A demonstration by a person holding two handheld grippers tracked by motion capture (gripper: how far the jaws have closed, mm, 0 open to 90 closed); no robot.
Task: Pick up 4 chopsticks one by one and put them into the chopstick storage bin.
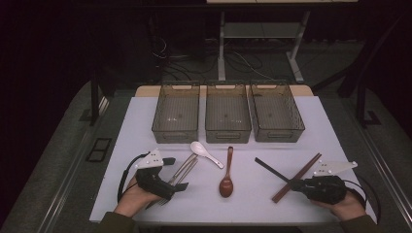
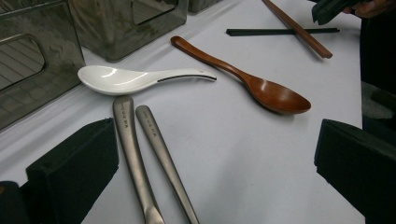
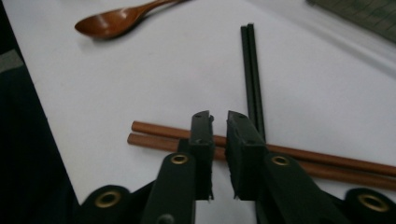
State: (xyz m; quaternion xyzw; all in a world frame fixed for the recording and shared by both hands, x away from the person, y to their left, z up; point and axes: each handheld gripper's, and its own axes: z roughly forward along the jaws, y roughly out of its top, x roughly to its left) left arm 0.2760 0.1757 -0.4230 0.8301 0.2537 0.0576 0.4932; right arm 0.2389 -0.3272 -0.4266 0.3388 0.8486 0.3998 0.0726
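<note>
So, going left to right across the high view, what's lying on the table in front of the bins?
Left gripper → pair of metal utensils → white spoon → wooden spoon → black chopsticks crossing brown chopsticks → right gripper.

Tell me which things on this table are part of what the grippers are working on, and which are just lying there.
In hand:
- two metal utensil handles, between the open left gripper jaws
- brown chopsticks and black chopsticks, at the right gripper

Lying about:
- white soup spoon
- wooden spoon
- three empty bins
</note>
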